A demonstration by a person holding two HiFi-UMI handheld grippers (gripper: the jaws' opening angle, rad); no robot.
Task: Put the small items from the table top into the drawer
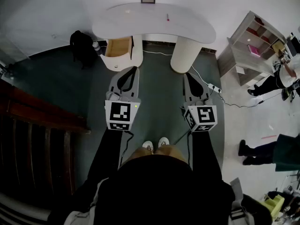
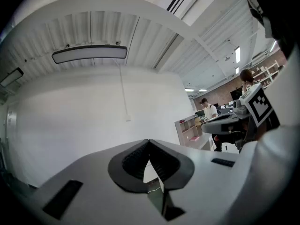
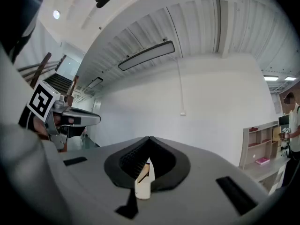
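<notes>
Both sets of jaws are fully closed, tips pressed together with nothing gripped. You can see it clearly in each gripper view: the left gripper (image 2: 149, 142) has its dark pads meeting at a point, and so does the right gripper (image 3: 149, 138). On the right one, a bit of white and wood-coloured stuff peeks through the gap behind the tips, but that looks like furniture far off, not something held.

From the head view, the person stands well back from the white table (image 1: 140, 29), holding both grippers out level and side by side, aimed at it. The small stuff is up on the table top: one little red item (image 1: 167, 17) right of the middle, and maybe a pale pinkish speck further left, too tiny to call. The drawer (image 1: 118, 47) sits in the table's left leg, pulled open, and its wooden inside looks bare from here.

Around it there's a black bag (image 1: 82, 46) on the floor left of the drawer, a shelf unit (image 1: 255, 39) off to the right, and a power strip (image 1: 213, 86) with its cable on the floor.
</notes>
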